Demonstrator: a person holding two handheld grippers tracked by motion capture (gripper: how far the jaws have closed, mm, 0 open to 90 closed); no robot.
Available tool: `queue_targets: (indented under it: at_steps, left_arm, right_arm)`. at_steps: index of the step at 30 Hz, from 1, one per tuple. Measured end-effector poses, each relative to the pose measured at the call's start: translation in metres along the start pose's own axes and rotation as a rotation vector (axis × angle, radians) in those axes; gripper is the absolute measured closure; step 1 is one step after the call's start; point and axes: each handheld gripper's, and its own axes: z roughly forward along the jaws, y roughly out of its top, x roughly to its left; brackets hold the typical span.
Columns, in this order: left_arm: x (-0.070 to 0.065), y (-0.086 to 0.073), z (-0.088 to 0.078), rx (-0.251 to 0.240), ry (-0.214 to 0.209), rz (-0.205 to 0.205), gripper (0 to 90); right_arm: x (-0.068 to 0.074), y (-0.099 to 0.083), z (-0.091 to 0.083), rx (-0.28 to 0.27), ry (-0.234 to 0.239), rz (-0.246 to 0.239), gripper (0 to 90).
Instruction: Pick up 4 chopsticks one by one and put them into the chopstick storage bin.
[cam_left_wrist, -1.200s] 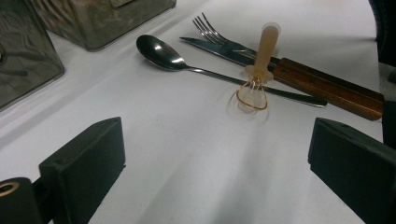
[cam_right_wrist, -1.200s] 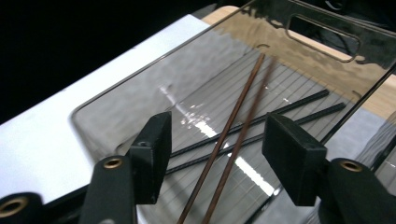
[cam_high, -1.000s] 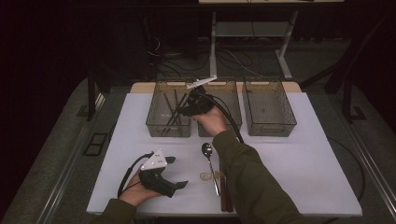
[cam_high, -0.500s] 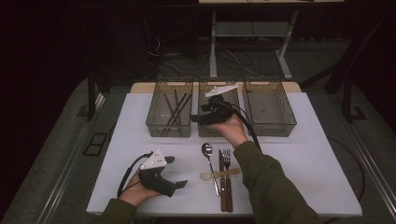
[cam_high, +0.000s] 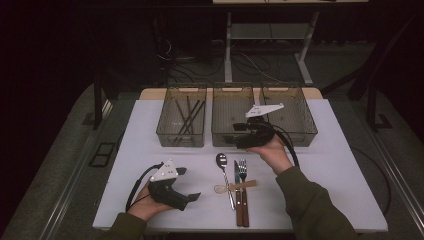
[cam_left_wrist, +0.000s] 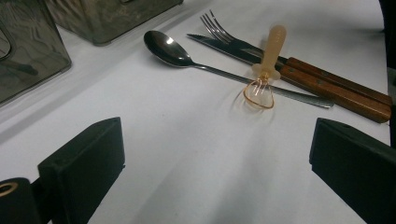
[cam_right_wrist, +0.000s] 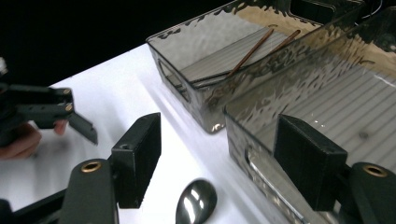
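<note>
Moved: right gripper (cam_high: 239, 134), carried from over the left bin (cam_high: 181, 121) with its sticks (cam_high: 188, 116) to the front edge of the middle bin (cam_high: 234, 120); left gripper (cam_high: 189, 184) unmoved.
Right gripper: jaws apart, nothing between them, front wall of middle bin just ahead of the tips.
Left gripper: resting low over the table (cam_high: 330, 150), jaws spread wide, holding nothing.
Spoon (cam_high: 225, 176): just below the right gripper, ahead of the left one's jaws.
Fork (cam_high: 243, 172) and knife (cam_high: 237, 192): side by side, touching, just beyond the spoon as seen from the left gripper.
Small plastic spoon (cam_left_wrist: 265, 67): lying across spoon, fork and knife handles.
Right bin (cam_high: 288, 113): beside the right gripper's grey plate.
</note>
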Motion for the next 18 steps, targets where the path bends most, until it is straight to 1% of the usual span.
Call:
queue_targets:
  at_steps: [2, 5, 11, 14, 16, 18]
  left_arm:
    - [0.000, 0.000, 0.000, 0.002, 0.001, -0.004, 2.2]
    - [0.001, -0.001, 0.000, 0.001, 0.004, -0.007, 2.2]
    - [0.000, 0.000, 0.000, 0.002, 0.002, -0.002, 2.2]
    - [0.000, -0.001, 0.000, 0.009, 0.009, -0.004, 2.5]
    - [0.000, -0.001, 0.000, 0.014, 0.013, 0.000, 2.6]
    - [0.000, -0.001, 0.000, 0.016, 0.015, -0.001, 2.7]
  right_arm:
    - [-0.001, -0.006, -0.007, -0.004, 0.009, 0.005, 32.2]
    - [-0.002, -0.014, -0.015, -0.004, 0.015, 0.000, 32.1]
    - [-0.005, -0.033, -0.033, -0.012, 0.007, 0.000, 32.2]
    - [-0.007, -0.041, -0.042, -0.001, -0.001, 0.003, 31.5]
    - [-0.007, -0.046, -0.049, -0.006, -0.006, 0.009, 31.2]
    - [-0.008, -0.052, -0.055, -0.007, -0.001, 0.014, 31.0]
